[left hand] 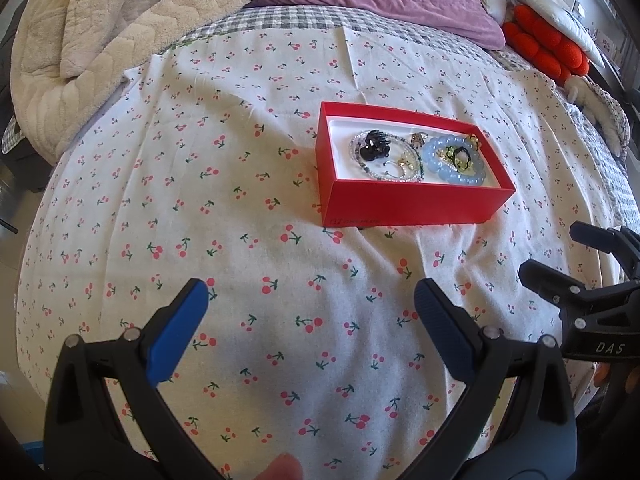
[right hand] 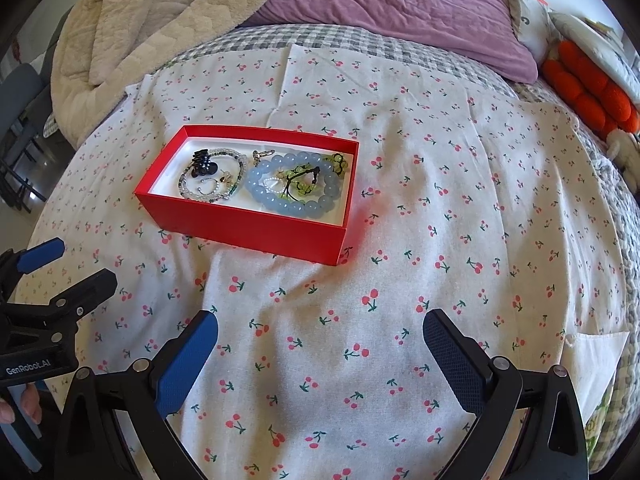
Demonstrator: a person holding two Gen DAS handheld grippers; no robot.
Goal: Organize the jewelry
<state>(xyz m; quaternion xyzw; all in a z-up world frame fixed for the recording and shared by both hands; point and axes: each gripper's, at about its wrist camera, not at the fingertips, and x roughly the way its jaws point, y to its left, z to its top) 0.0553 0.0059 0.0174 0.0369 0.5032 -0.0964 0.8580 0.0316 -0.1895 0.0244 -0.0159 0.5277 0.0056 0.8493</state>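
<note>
The left hand-held gripper (left hand: 310, 308) and the right hand-held gripper (right hand: 320, 330) both hang released over the cherry-print cloth (right hand: 400, 280) on the bed. The red box (left hand: 404, 204) of jewelry lies at one o'clock from the left, eleven o'clock from the right. Only the right view shows a thumb (right hand: 30, 402) at eight o'clock.

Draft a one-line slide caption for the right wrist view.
Open right gripper above cherry-print cloth, facing a red cardboard box holding a pale blue bead bracelet and black hair claw.
</note>
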